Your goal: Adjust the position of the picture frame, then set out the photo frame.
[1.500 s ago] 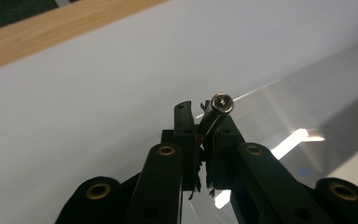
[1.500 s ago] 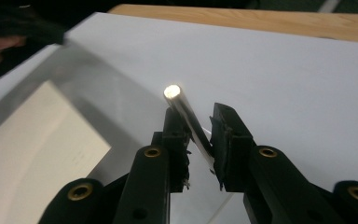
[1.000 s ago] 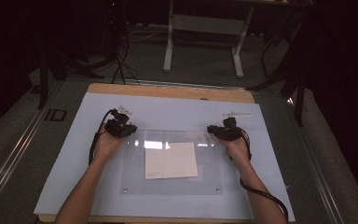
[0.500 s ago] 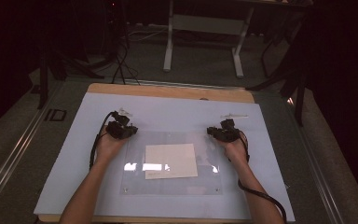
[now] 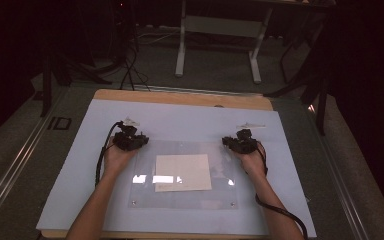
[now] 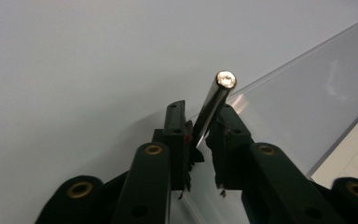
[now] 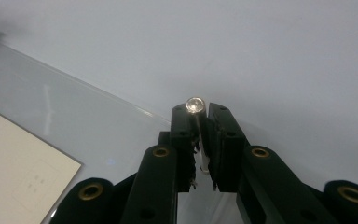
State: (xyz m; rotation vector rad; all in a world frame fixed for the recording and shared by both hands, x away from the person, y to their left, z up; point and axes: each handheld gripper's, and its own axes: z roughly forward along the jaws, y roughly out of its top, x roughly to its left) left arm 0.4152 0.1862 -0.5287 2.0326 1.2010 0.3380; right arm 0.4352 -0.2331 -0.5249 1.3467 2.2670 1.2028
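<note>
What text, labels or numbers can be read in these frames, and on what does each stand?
"ID": large dark letters on the grey floor left of the table, in the high view.
Faint printed boxes and marks on the paper sheet under the clear plate: too small and blurred to read.
Nothing else legible.

Glossy clear plastic sheet (image 5: 185,175), shiny metal pins (image 6: 214,105)

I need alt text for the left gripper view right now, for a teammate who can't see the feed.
The left tool has a shiny metal standoff pin leaning between its two black jaws at the corner of a clear acrylic sheet; the jaws have just been opening, and a gap shows beside the pin. The sheet lies on a pale blue mat, with a cream paper under it at the right edge.
</note>
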